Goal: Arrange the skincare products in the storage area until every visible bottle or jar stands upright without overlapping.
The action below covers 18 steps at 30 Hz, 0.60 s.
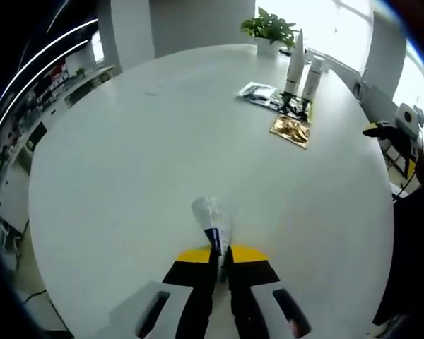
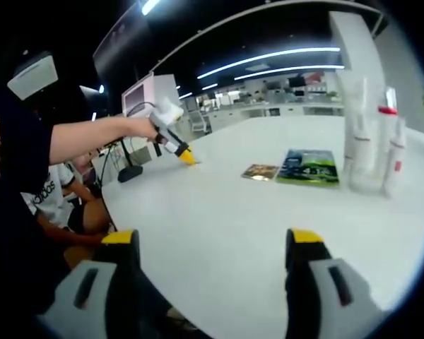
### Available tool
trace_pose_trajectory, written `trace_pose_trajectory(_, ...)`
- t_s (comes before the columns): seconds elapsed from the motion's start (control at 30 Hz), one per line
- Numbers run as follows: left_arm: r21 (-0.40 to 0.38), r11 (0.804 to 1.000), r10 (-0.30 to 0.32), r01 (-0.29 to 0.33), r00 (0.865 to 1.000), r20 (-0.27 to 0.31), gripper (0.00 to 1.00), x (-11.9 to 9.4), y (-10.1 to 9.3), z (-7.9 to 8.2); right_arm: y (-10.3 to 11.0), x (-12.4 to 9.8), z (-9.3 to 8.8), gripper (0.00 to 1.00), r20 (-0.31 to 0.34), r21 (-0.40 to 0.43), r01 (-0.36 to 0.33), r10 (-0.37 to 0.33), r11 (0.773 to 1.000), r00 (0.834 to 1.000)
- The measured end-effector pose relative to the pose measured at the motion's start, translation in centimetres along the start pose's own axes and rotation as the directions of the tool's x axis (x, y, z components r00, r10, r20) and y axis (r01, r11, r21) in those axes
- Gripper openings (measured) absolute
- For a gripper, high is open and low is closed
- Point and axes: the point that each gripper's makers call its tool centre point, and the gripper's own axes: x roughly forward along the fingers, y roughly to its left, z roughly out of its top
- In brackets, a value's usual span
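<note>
My left gripper (image 1: 218,248) is shut on a small clear sachet or tube with a dark band (image 1: 210,220), held just above the white table (image 1: 141,162). Across the table stand two tall white bottles (image 1: 302,69) upright, side by side. In the right gripper view these white bottles (image 2: 371,138) rise at the right, one with a red cap. My right gripper (image 2: 212,247) is open with nothing between its jaws, low over the table (image 2: 219,212). A hand holds the left gripper (image 2: 175,147) far off at the left.
Flat packets lie beside the bottles: a silver one (image 1: 258,92), a dark green one (image 1: 295,107) (image 2: 309,168) and a gold one (image 1: 291,131) (image 2: 260,171). A potted plant (image 1: 268,32) stands behind. A person's arm (image 2: 92,134) reaches over the table's left edge.
</note>
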Motion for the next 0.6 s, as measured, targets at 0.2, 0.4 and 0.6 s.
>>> trace_pose_trajectory(0.2,-0.081,0.997,-0.016,0.019,0.999,0.042,0.03,0.4,-0.6,0.3,0.0,0.0,0.0,0.85,0.002,0.002,-0.001,0.001,1.000,1.000)
trace_pose_trajectory(0.4,-0.115,0.992,-0.039,0.052,0.994,0.105,0.02,0.4,-1.7,0.6,0.2,0.0,0.0,0.85,-0.003,-0.006,-0.008,0.008,1.000,1.000)
trace_pose_trajectory(0.6,-0.117,0.992,-0.031,0.047,0.991,0.128,0.02,0.0,-2.3,0.7,0.5,0.1,0.0,0.85,-0.006,-0.013,-0.013,0.013,1.000,1.000)
